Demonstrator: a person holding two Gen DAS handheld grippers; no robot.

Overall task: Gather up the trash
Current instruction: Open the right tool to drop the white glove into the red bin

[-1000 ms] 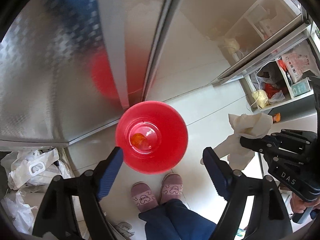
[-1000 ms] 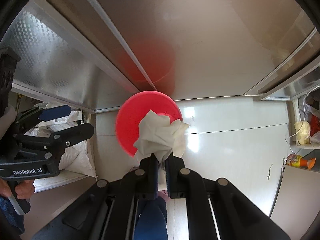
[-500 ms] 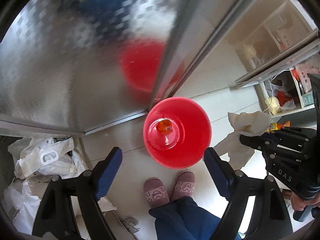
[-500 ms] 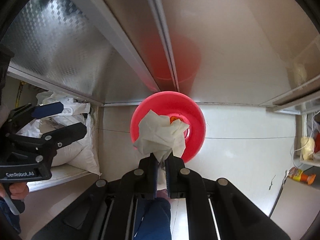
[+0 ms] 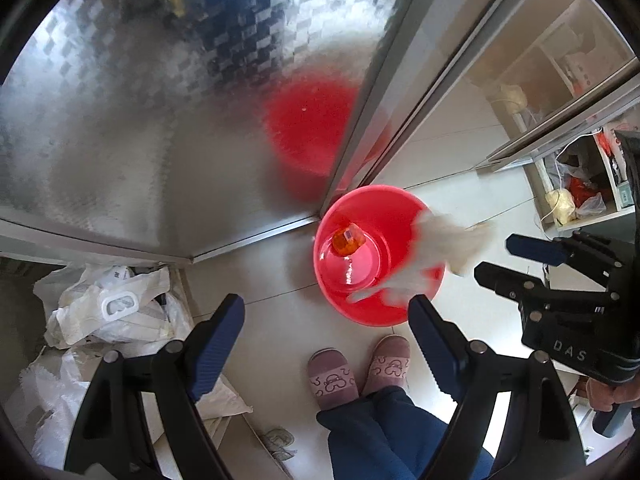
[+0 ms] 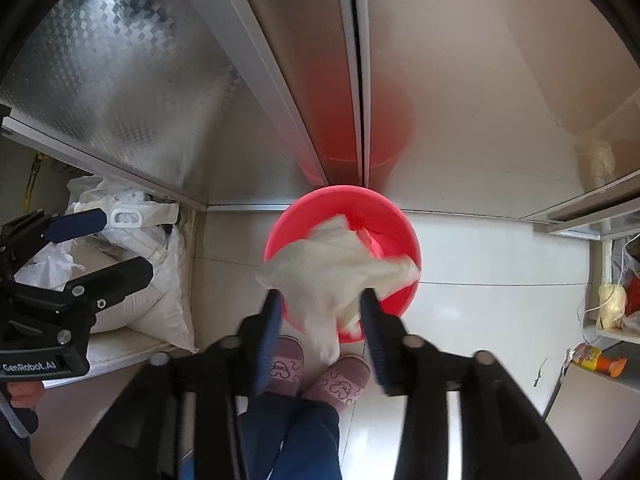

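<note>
A red bin (image 5: 380, 212) stands on the white floor against a steel cabinet, with an orange wrapper (image 5: 347, 240) at its bottom. A crumpled white tissue (image 5: 444, 240) hangs blurred over the bin's right rim, loose from my right gripper (image 5: 496, 256). In the right wrist view the right gripper (image 6: 320, 298) points down over the bin (image 6: 348, 200), its jaws opening. The tissue (image 6: 332, 268) is between them, and the pads do not press on it. My left gripper (image 5: 324, 308) is open and empty above the floor beside the bin; it also shows at the left (image 6: 122, 242).
Steel cabinet doors (image 5: 160, 120) rise behind the bin. White sacks (image 5: 112, 312) lie at the left. The person's slippers (image 5: 352, 372) and blue trousers stand just in front of the bin. At the right are shelves with bags (image 5: 576, 196) and an orange-capped bottle (image 6: 596, 360).
The right gripper's jaws have parted and let go of the tissue, which now drops blurred over the bin. Both grippers shifted sideways, so the bin sits further right in the left view.
</note>
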